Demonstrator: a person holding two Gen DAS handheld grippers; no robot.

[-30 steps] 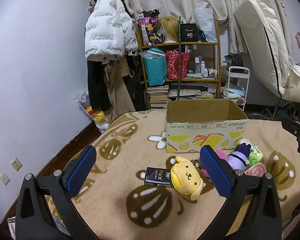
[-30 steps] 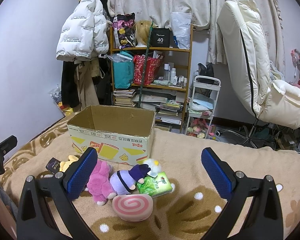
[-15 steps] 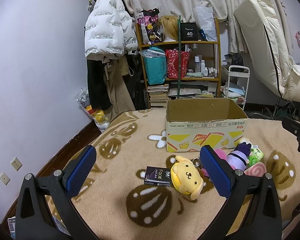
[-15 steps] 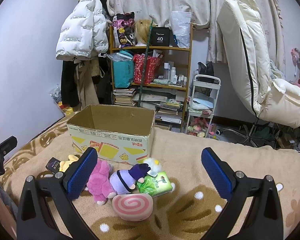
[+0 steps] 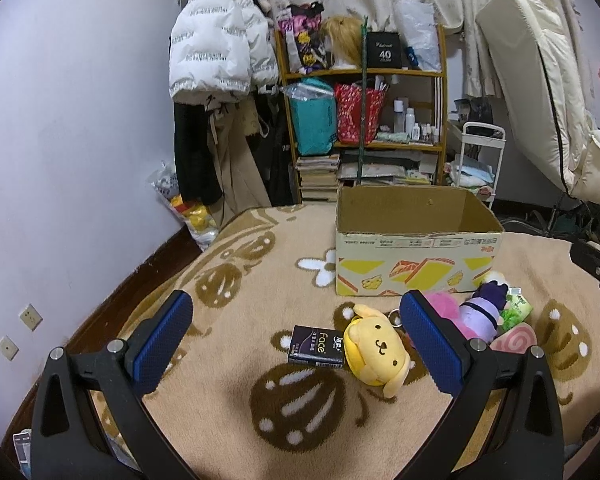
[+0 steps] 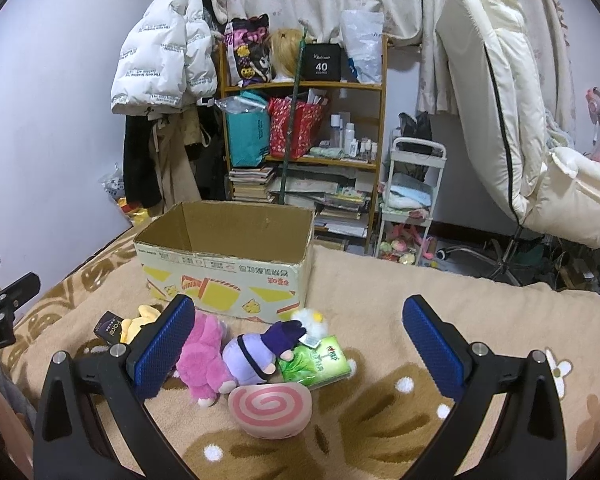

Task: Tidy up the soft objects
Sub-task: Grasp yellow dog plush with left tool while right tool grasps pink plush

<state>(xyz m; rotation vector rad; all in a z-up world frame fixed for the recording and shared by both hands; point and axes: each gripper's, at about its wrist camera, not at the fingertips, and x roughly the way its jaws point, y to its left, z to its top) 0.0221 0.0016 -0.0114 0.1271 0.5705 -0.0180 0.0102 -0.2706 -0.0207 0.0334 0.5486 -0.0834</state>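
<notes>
left gripper (image 5: 296, 338) jaws apart, empty | right gripper (image 6: 296, 342) likewise | risk: plush toys (image 6: 236, 354) crowded against cardboard box (image 6: 228, 256); wide grab snags two

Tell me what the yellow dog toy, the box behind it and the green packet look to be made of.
Yellow dog toy: plush fabric, matte and fuzzy, with a stitched face. Box: corrugated cardboard, with a raw brown inside, a printed white outside and ragged torn top edges. Green packet: probably thin glossy plastic film, since it shines and creases; likely a tissue pack, though that is uncertain.
</notes>
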